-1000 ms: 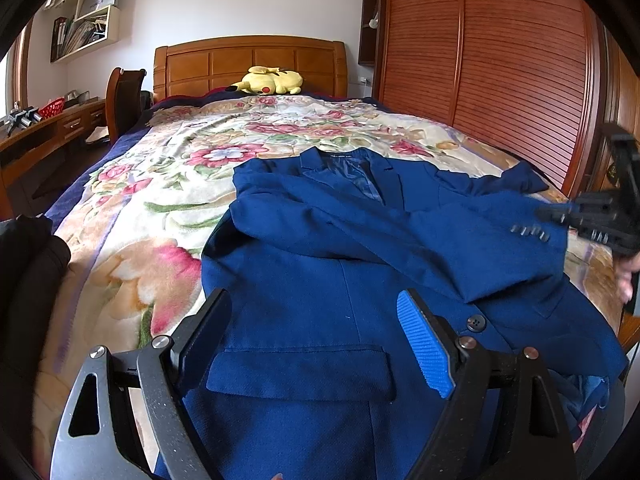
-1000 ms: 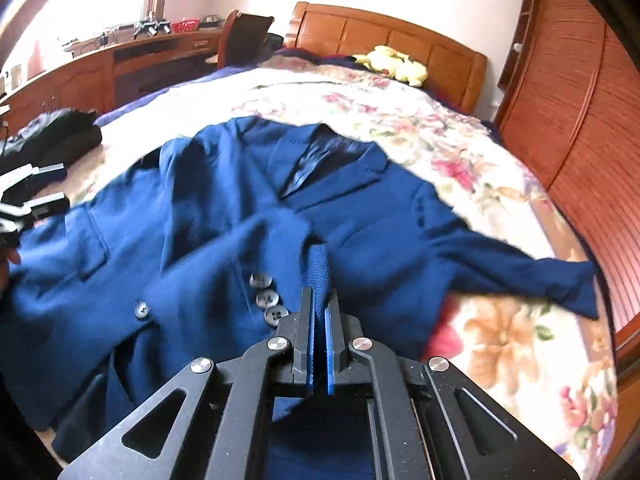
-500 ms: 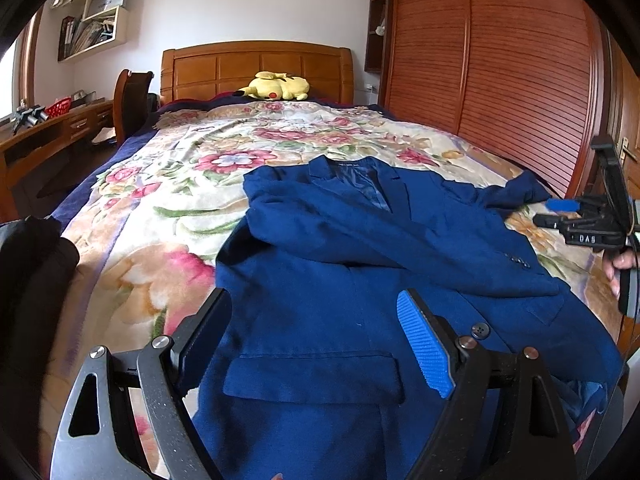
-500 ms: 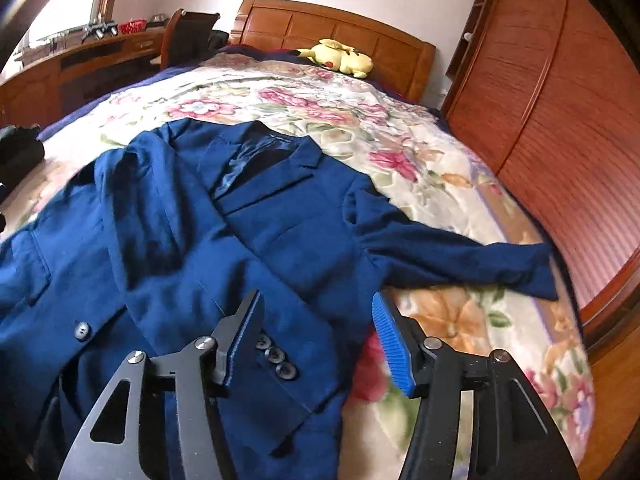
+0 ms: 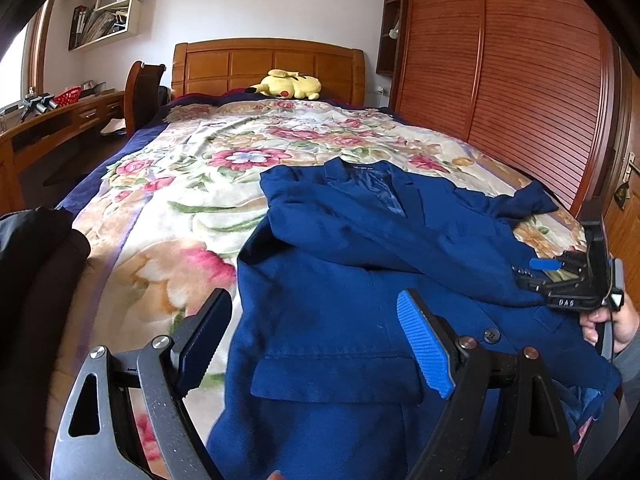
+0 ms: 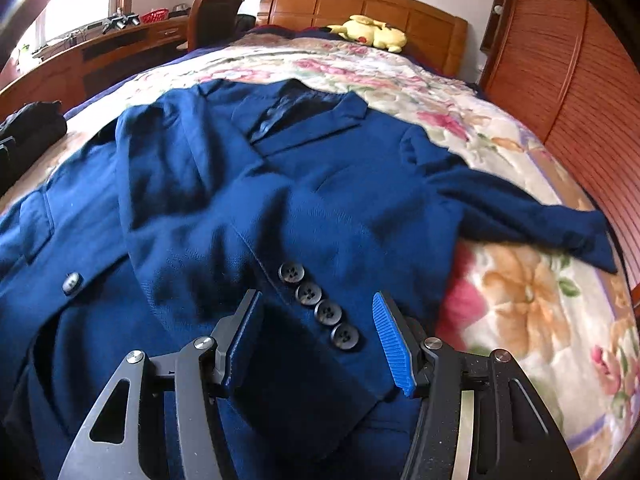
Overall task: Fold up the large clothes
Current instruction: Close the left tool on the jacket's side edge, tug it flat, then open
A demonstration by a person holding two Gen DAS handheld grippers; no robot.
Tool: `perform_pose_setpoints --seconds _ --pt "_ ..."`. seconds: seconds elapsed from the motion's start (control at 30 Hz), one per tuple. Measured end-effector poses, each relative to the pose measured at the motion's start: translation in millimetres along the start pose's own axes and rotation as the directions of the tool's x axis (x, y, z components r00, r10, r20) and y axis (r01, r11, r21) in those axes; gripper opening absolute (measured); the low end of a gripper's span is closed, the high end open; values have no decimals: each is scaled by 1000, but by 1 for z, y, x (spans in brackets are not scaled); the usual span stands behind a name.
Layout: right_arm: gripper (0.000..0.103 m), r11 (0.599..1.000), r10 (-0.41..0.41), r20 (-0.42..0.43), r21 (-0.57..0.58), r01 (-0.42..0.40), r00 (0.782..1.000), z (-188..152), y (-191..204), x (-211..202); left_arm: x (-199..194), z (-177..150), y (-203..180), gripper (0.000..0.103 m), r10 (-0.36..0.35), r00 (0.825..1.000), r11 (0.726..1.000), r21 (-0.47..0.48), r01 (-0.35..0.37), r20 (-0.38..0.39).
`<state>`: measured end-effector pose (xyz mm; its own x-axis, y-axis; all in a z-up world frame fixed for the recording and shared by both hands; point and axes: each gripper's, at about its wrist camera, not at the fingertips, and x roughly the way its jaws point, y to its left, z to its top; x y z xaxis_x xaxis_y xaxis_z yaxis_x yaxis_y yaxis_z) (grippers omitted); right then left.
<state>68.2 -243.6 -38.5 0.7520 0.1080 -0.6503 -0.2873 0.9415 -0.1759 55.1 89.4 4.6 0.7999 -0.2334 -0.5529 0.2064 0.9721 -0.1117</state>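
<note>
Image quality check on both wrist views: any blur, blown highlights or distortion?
Left wrist view: sharp, evenly lit, strong fisheye bending of the wardrobe. Right wrist view: window blown out, blue jacket and floral blanket smeared by motion blur, same fisheye curvature.

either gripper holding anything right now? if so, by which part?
Nothing held. The right gripper stands open over the dark blue wool blazer's buttoned sleeve cuff, pads clear of it; the left gripper is open and empty.
</note>
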Motion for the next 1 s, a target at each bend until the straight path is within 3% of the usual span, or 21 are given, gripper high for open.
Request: perform_pose_setpoints --seconds 0.27,0.4,0.57,0.77,1.0 --pt "59 999 24 11 28 -24 1000 -5 -3 10 22 37 20 84 55 997 998 20 -54 -54" --pt "59 999 29 23 38 -30 999 -7 -2 8 39 51 24 81 50 996 998 38 -47 -75" --pt "59 998 34 26 43 -35 999 -8 0 8 81 63 26 66 40 990 998 44 -34 -136" --pt "59 997 44 33 55 -46 998 -9 -2 5 135 68 28 60 84 966 995 79 -67 -246" --pt "59 995 60 47 74 -63 997 -9 -4 2 166 67 32 46 82 956 996 63 -67 -283"
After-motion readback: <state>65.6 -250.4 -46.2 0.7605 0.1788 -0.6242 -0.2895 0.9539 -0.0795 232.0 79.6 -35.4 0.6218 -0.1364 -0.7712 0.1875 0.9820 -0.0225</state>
